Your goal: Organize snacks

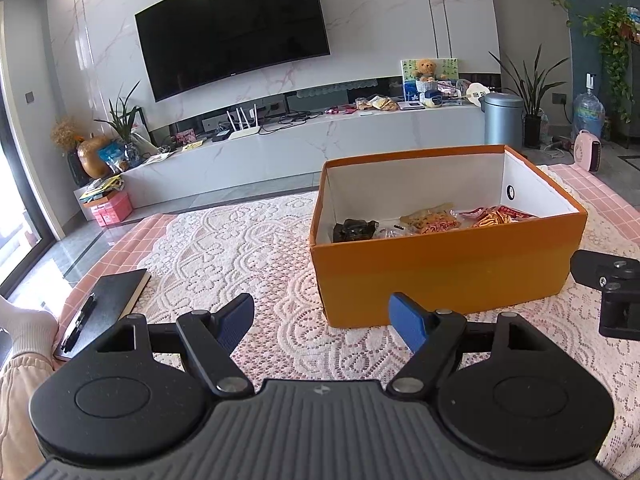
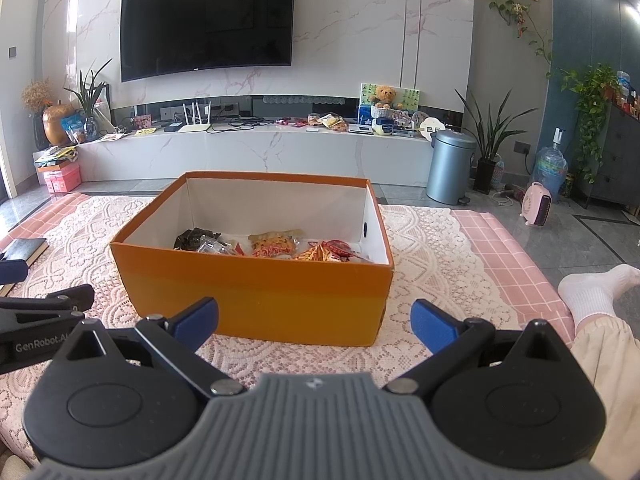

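Observation:
An open orange box (image 1: pixel 440 276) stands on the lace cloth, also in the right wrist view (image 2: pixel 256 300). Inside lie several snack packets: a dark one (image 1: pixel 354 230) (image 2: pixel 192 239), a yellow-red one (image 1: pixel 434 220) (image 2: pixel 276 245) and a red one (image 1: pixel 494 216) (image 2: pixel 328 252). My left gripper (image 1: pixel 324 322) is open and empty, in front of the box's left corner. My right gripper (image 2: pixel 314 322) is open and empty, just in front of the box's near wall. Part of the right gripper (image 1: pixel 612 292) shows at the left view's right edge, and the left gripper (image 2: pixel 36 320) at the right view's left edge.
A black notebook (image 1: pixel 106 306) with a pen (image 1: pixel 80 322) lies at the cloth's left edge, also in the right wrist view (image 2: pixel 24 250). The person's socked feet (image 2: pixel 596 288) and legs flank the cloth. A TV bench (image 2: pixel 256 148), bin (image 2: pixel 450 166) and pink heater (image 2: pixel 538 204) stand beyond.

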The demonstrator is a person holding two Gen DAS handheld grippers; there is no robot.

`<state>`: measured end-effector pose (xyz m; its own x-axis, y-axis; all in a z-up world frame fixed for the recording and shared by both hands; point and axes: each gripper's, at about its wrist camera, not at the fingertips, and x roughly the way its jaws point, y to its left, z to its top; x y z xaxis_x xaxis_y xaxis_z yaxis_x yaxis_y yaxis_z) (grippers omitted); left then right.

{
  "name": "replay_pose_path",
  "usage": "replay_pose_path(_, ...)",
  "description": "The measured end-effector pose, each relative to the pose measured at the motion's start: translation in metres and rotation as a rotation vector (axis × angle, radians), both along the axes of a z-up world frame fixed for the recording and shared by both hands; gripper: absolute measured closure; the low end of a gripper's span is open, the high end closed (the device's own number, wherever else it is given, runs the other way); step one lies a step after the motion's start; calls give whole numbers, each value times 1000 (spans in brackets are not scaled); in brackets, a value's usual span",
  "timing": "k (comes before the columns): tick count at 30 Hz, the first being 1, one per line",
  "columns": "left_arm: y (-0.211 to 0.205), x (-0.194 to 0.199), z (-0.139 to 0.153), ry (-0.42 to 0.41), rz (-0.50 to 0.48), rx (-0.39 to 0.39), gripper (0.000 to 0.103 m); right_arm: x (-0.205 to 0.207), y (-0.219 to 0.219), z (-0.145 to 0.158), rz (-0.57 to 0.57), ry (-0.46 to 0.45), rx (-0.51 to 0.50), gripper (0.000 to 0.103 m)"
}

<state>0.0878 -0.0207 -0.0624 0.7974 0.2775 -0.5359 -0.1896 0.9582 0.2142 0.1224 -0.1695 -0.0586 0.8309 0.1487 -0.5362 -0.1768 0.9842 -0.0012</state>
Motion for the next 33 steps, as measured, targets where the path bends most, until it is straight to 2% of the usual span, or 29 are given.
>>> replay_pose_path(33,1,-4,5,-13,-21,4,13,-2,0,-1,1,4,-6,4)
